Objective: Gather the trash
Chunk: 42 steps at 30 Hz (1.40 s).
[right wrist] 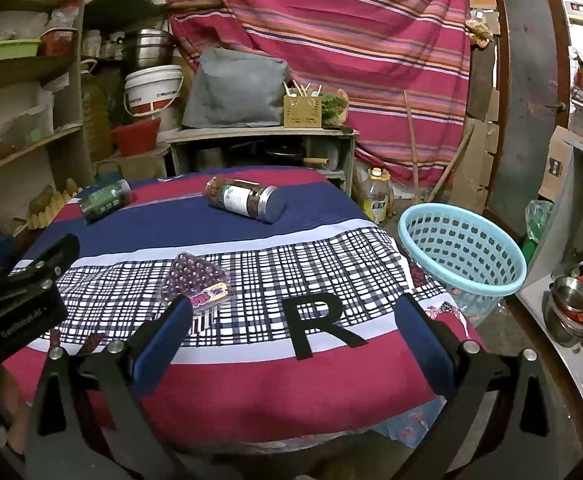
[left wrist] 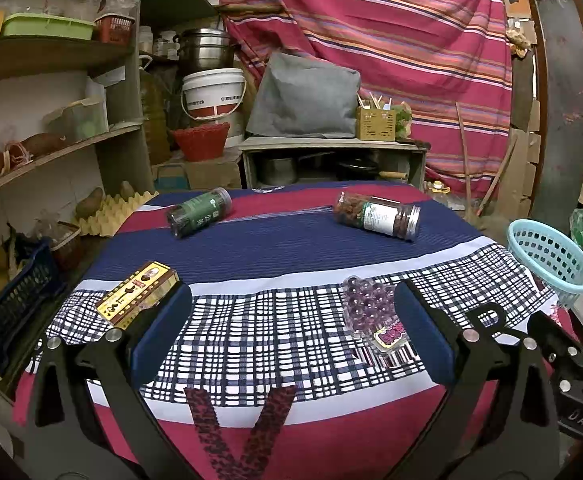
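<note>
On the cloth-covered table (left wrist: pixel 291 248) lie a green-labelled jar (left wrist: pixel 198 212), a silver-lidded jar of reddish bits (left wrist: pixel 377 216), a yellow box (left wrist: pixel 137 294) and a clear blister pack of purple beads (left wrist: pixel 369 312). My left gripper (left wrist: pixel 291 320) is open and empty above the near table edge, the box by its left finger and the pack by its right. My right gripper (right wrist: pixel 291 324) is open and empty, the bead pack (right wrist: pixel 195 280) just beyond its left finger. A light blue basket (right wrist: pixel 461 252) stands right of the table.
Cluttered shelves (left wrist: pixel 51 140) and a dark blue crate (left wrist: pixel 15 308) stand to the left. A low cabinet (left wrist: pixel 331 160) and a striped curtain (left wrist: pixel 371 40) are behind. Metal pots (right wrist: pixel 573 308) sit at the right. An oil bottle (right wrist: pixel 377 196) is on the floor.
</note>
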### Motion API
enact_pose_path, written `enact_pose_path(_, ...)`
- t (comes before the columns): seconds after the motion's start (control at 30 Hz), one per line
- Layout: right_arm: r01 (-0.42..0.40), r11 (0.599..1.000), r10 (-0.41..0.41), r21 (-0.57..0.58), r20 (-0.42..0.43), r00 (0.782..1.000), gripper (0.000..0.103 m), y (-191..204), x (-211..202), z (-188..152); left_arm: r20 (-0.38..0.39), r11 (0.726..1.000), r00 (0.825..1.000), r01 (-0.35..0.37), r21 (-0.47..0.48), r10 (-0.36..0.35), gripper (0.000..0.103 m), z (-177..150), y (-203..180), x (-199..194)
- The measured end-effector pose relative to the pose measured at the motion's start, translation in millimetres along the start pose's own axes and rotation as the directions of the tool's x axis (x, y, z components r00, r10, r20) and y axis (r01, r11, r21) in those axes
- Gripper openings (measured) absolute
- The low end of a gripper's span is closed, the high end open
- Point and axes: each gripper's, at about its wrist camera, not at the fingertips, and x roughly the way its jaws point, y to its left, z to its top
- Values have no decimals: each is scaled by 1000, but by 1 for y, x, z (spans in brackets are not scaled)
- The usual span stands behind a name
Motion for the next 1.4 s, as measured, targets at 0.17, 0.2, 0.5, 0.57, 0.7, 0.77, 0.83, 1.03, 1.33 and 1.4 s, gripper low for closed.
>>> enact_pose_path(0.17, -10, 1000, 10, -4, 8, 1000, 99, 3, -1, 3, 6, 1000, 1000, -6, -6, 6, 98, -1, 2, 0)
enact_pose_path(0.2, -11, 1000, 11, -6, 8, 1000, 99, 4, -1, 4, 6, 1000, 1000, -6, -8, 6, 98, -1, 2, -1)
enact_pose_path(0.5, -12, 1000, 12, -10, 16, 1000, 99, 7, 0, 7, 7, 1000, 1000, -15, -13, 15, 98, -3, 3, -2)
enact_pose_path(0.57, -11, 1000, 11, -9, 18, 1000, 99, 8, -1, 8, 5, 1000, 1000, -16, -14, 16, 98, -3, 3, -3)
enact_pose_path(0.7, -9, 1000, 9, -9, 20, 1000, 99, 7, -1, 8, 5, 1000, 1000, -16, -14, 16, 98, -3, 3, -3)
enact_pose_path(0.77, -9, 1000, 9, -6, 19, 1000, 99, 7, -1, 8, 7, 1000, 1000, -17, -13, 17, 98, -2, 4, -3)
enact_pose_path(0.83, -8, 1000, 9, -6, 20, 1000, 99, 7, -2, 8, 7, 1000, 1000, -16, -13, 16, 98, -2, 3, -3)
enact_pose_path(1.03, -9, 1000, 9, -6, 21, 1000, 99, 6, -1, 8, 6, 1000, 1000, -17, -13, 17, 98, -2, 4, -3)
enact_pose_path(1.33, -7, 1000, 7, -5, 23, 1000, 99, 6, -2, 9, 5, 1000, 1000, -17, -12, 17, 98, -2, 4, -2)
enact_pose_path(1.4, -7, 1000, 7, -4, 23, 1000, 99, 5, -1, 10, 7, 1000, 1000, -16, -14, 17, 98, -3, 4, -3)
